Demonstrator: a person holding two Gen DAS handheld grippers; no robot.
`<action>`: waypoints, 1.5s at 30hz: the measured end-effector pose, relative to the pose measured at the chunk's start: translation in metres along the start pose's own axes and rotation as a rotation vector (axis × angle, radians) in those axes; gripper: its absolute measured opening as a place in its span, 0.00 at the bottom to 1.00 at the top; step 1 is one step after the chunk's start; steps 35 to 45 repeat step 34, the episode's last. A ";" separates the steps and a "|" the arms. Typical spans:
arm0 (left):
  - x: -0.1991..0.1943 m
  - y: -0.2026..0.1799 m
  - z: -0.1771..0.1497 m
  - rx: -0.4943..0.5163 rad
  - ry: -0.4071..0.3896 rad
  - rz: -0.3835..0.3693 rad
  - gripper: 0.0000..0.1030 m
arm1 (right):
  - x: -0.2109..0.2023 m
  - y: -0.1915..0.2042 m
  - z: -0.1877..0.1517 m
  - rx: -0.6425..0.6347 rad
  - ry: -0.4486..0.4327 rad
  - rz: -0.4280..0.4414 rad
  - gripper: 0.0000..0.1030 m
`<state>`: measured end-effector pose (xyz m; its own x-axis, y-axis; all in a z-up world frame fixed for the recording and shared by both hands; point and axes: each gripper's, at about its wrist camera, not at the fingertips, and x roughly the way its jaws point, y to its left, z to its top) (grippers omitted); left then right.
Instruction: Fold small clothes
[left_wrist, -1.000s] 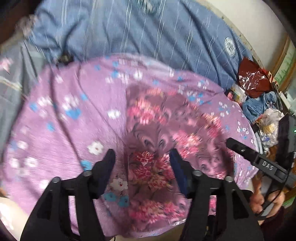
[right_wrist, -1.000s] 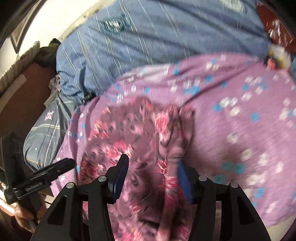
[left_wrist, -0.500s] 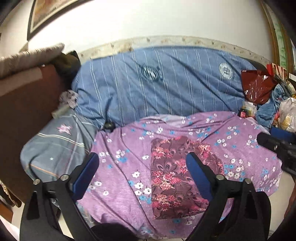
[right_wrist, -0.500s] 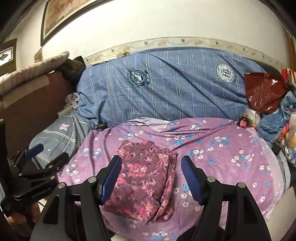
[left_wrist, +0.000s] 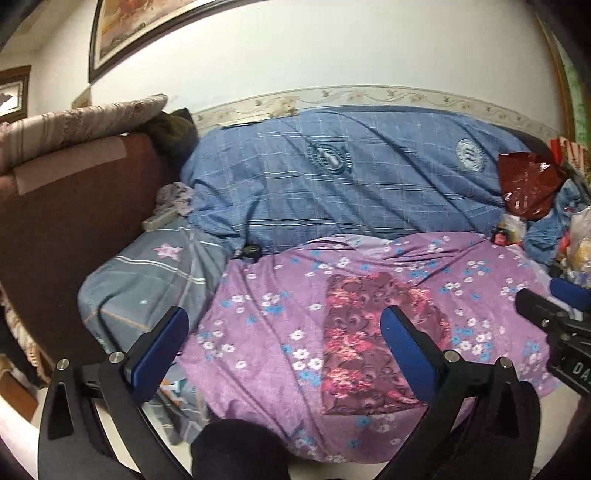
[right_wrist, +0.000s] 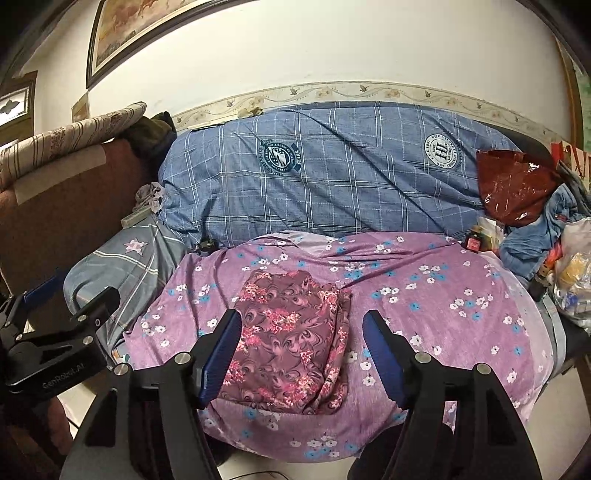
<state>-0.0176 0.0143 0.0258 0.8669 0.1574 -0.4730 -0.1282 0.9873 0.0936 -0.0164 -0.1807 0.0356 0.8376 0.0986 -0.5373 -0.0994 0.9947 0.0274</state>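
A folded maroon floral garment (left_wrist: 354, 343) (right_wrist: 288, 339) lies flat on the purple flowered blanket (left_wrist: 258, 332) (right_wrist: 443, 295). Both grippers hover in front of the bed, above and back from the cloth, touching nothing. My left gripper (left_wrist: 282, 317) stands very wide with its jaws still opening and nothing between them; the garment lies beyond its right finger. Open and empty too, my right gripper (right_wrist: 301, 315) frames the garment's right half in its view. Each gripper shows at the edge of the other's view, the right one (left_wrist: 554, 325) and the left one (right_wrist: 59, 332).
Behind the blanket lies a blue checked quilt (right_wrist: 332, 177). A grey striped pillow (left_wrist: 147, 280) and a brown padded bed end (left_wrist: 66, 229) are at the left. At the right edge sit a red bag (right_wrist: 513, 192), blue cloth and plastic bags (right_wrist: 572, 273).
Both grippers have drawn back and up from the garment, which they were close over a second ago. Their jaws have widened, the left one much more. The garment stays lying on the blanket.
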 end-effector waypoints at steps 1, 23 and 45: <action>-0.002 -0.001 -0.001 0.007 -0.006 0.018 1.00 | -0.001 0.001 -0.001 -0.002 -0.001 0.000 0.68; -0.001 -0.004 -0.004 0.027 0.006 -0.030 1.00 | 0.025 0.006 -0.009 -0.013 0.046 -0.026 0.68; 0.008 -0.012 0.003 0.038 -0.017 -0.112 1.00 | 0.052 0.005 -0.009 -0.021 0.083 -0.025 0.68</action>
